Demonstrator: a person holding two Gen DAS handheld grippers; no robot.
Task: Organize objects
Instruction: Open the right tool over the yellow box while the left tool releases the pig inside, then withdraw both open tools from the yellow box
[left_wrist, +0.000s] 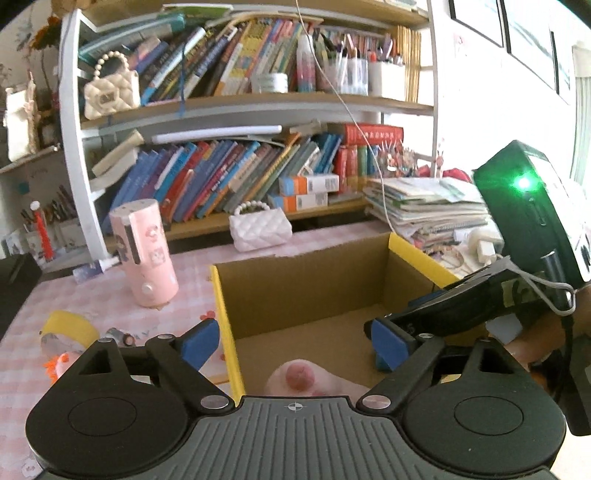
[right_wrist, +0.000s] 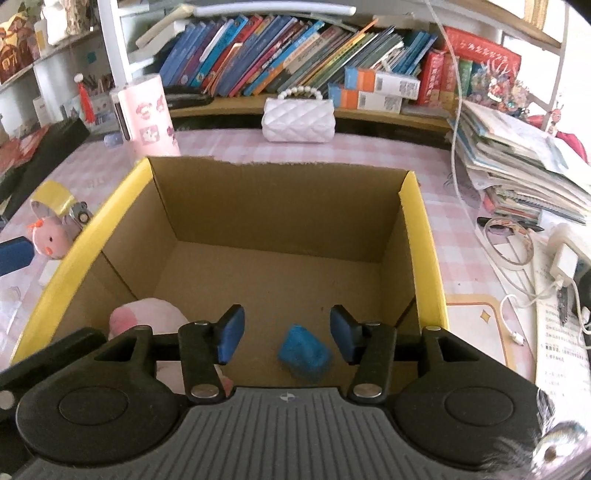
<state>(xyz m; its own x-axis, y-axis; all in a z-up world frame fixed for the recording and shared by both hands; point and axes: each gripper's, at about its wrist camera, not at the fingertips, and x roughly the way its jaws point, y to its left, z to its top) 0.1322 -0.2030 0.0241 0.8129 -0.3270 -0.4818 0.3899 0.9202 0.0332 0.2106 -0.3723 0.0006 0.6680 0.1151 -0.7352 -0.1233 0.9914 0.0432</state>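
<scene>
Cardboard box (right_wrist: 273, 206) w/ blue item (right_wrist: 304, 356), pink plush (right_wrist: 147, 314) inside, both grippers (left_wrist: 293, 345) (right_wrist: 286, 332) spread apart

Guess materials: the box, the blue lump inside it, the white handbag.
Box: corrugated cardboard, matte brown, torn back edge, yellow glossy tape on the rims. Blue lump: fuzzy surface, probably plush or crumpled fabric. White handbag: quilted, slightly shiny, likely faux leather or plastic; bead handle looks like imitation pearls.

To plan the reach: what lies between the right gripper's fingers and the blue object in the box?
Nothing: in the right wrist view, only bare cardboard floor separates the right gripper from the blue object.
</scene>
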